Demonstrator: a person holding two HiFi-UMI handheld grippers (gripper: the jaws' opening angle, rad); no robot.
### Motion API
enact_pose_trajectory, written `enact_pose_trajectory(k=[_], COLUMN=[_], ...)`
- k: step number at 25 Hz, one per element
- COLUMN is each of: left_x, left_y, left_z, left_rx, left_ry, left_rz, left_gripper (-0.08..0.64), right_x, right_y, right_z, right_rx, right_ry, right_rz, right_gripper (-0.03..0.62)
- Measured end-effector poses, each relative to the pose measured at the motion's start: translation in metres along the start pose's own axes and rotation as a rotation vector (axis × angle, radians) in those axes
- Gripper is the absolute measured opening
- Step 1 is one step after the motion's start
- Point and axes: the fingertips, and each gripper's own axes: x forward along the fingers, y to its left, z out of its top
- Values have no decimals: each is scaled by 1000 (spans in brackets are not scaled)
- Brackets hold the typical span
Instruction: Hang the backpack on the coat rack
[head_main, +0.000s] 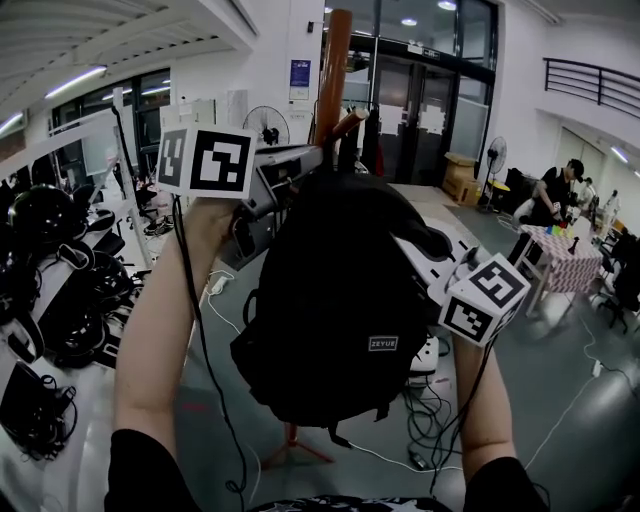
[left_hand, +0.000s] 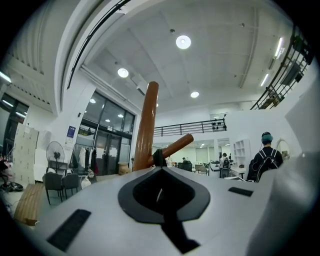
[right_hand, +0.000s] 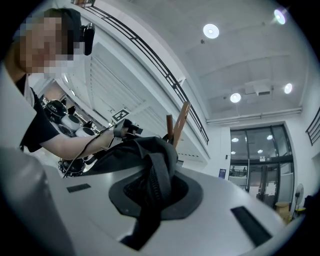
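Below me in the head view, grey floor (head_main: 560, 400) strewn with cables (head_main: 430, 420), glass doors (head_main: 400, 90) at 12 o'clock — black backpack (head_main: 340, 300) raised against the coat rack (head_main: 333, 70). Left gripper view: left gripper (left_hand: 159, 167) nipped onto its loop (left_hand: 159, 157) by the peg (left_hand: 175, 146). Right gripper view: right gripper (right_hand: 156, 165) clamps a strap (right_hand: 150, 210).

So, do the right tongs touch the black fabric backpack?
Touching. The right gripper view shows the right tongs closed on a fold of the black fabric backpack, with its fabric pinched between them.
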Motion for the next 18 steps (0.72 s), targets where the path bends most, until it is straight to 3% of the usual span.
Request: enact_pose_trajectory(k=[5,15,18], left_x=[-2,-18,-26], left_y=[-7,-38,-43], left_z=[-2,-10,-16], left_rx=[81,137,158], left_ry=[-13,-32,-34], left_rz=[14,-19,-33], left_gripper=[17,20,60], right_x=[-4,-31,-37], right_y=[13,34,45], right_z=[-7,-5,-2], right_rx=[17,-36,-68], right_ry=[-2,13,30], right_rz=[-43,-230,-301], right_gripper=[38,121,150])
